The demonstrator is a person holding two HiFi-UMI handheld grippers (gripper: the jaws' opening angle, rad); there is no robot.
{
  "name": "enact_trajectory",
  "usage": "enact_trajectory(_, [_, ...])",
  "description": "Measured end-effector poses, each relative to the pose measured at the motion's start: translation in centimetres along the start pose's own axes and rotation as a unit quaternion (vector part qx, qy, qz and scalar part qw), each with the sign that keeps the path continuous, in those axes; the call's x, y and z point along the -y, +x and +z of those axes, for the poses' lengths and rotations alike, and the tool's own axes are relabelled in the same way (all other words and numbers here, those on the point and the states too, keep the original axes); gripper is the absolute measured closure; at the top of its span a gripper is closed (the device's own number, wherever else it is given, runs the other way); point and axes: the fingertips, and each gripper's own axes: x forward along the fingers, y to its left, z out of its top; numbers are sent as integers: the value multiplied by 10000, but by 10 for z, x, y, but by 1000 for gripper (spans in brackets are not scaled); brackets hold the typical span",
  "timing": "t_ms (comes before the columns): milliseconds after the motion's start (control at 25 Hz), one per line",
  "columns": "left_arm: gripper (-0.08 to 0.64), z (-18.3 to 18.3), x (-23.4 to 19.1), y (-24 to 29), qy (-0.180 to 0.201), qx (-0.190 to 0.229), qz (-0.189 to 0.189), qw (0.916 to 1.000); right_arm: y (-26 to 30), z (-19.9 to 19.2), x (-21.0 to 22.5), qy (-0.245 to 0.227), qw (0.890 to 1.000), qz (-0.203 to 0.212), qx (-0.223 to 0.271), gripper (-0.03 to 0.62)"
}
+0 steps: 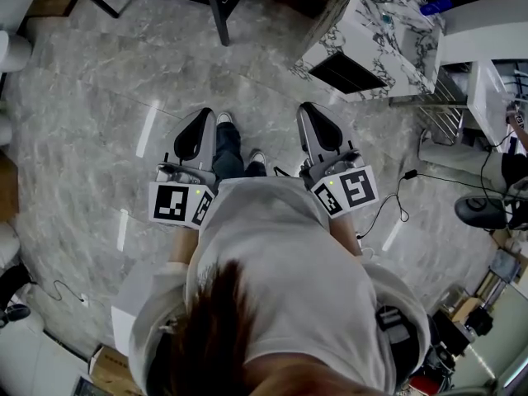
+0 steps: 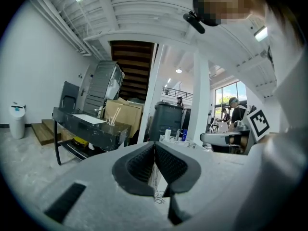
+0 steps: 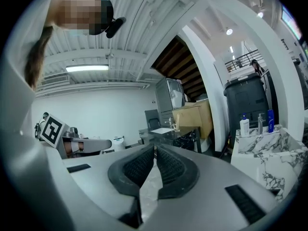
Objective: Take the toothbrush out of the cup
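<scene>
Grey marbled floor (image 1: 99, 139) fills most of the head view. A marble-patterned counter (image 1: 371, 48) stands at upper right, and a black chair leg (image 1: 219, 11) at top.

Person stands in a white shirt (image 1: 280, 279). Both forearms are tucked at the sides, with the grippers side by side at waist height, pointing forward and only slightly down.

Left gripper (image 1: 205, 114): marker cube (image 1: 177, 203) sits close to the body, nose out over the floor beside the person's shoe (image 1: 223, 119). In the left gripper view the black ribbed pads (image 2: 139, 165) meet at the tip, jaws together, nothing between them.

Right gripper (image 1: 307, 107): same pose, its marker cube (image 1: 351, 190) tilted a little outward. In the right gripper view the jaws also meet at the tip, with nothing held.

Ahead in both gripper views:
- A dark table (image 2: 91, 126) with a pale holder of thin sticks (image 2: 114, 115).
- Cardboard boxes (image 2: 126, 110) behind the table.
- A large dark bin (image 2: 168, 119).
- A white pillar (image 2: 201, 95).

Bottles on the counter show in the right gripper view: one white (image 3: 244, 126), one blue (image 3: 270, 121).

Toothbrush and cup: I cannot pick them out for certain. The small items on the counter top are too small to name. The counter is well apart from both grippers.
</scene>
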Motion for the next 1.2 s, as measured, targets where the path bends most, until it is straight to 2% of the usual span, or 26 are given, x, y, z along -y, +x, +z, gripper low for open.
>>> enact_trajectory(200, [543,20,-46,38,-101,23,-206,9997,57,13,10,-26,9998,-186,42,569])
enact_trajectory(360, [543,43,-83,63,-31,82,-309,9995,100,28,13,-40,9994,-315,128,569])
enact_trajectory(640, [543,60,-137,82,8,108,-341,9994,151,37,10,-45,9987,-469,186,569])
enact_trajectory(880, [543,62,-160,87,-54,87,-305,9995,169,40,12,-36,9984,-546,160,569])
enact_trajectory(1200, [543,60,-168,95,-140,76,-227,9996,184,37,16,14,9989,-451,89,569])
